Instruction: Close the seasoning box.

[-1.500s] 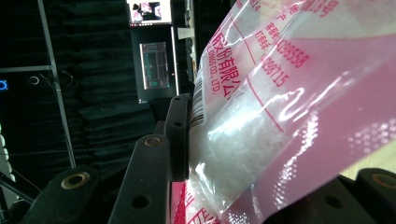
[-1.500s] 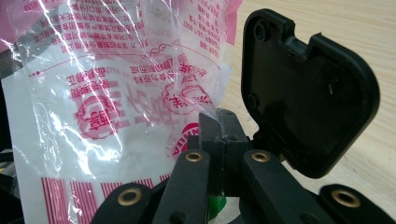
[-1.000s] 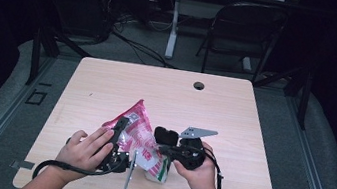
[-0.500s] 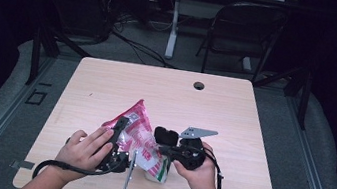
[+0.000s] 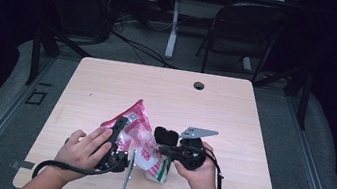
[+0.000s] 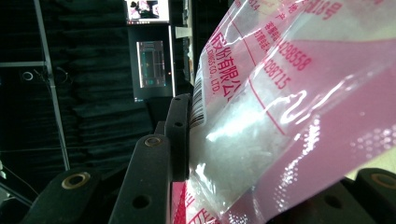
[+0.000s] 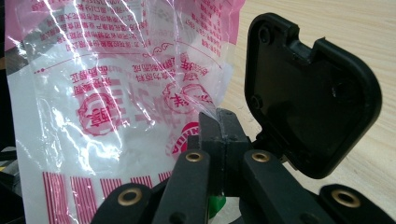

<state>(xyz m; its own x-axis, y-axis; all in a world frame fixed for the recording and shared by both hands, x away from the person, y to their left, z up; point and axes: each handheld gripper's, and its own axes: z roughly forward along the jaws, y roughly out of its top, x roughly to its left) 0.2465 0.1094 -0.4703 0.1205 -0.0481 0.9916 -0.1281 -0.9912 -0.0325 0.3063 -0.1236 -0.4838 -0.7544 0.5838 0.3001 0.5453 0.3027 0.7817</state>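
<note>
Pink-and-clear sugar bag (image 5: pixel 137 138) held upright at near table (image 5: pixel 107 85) edge. Body clamped by left gripper (image 5: pixel 116 140); film edge pinched by shut right gripper (image 7: pixel 218 126). Tearing judged in hand; opposed pull required next.

Dark curtained lab, bare table (image 5: pixel 107 85)

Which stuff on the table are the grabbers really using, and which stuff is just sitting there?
In use:
- crinkly pink-and-clear plastic bag with red print
- left gripper, clamped on the bag's side
- right gripper, pinching the bag's edge

Just there:
- light wooden table
- round dark cable hole in the tabletop
- black folding chair behind the table
</note>
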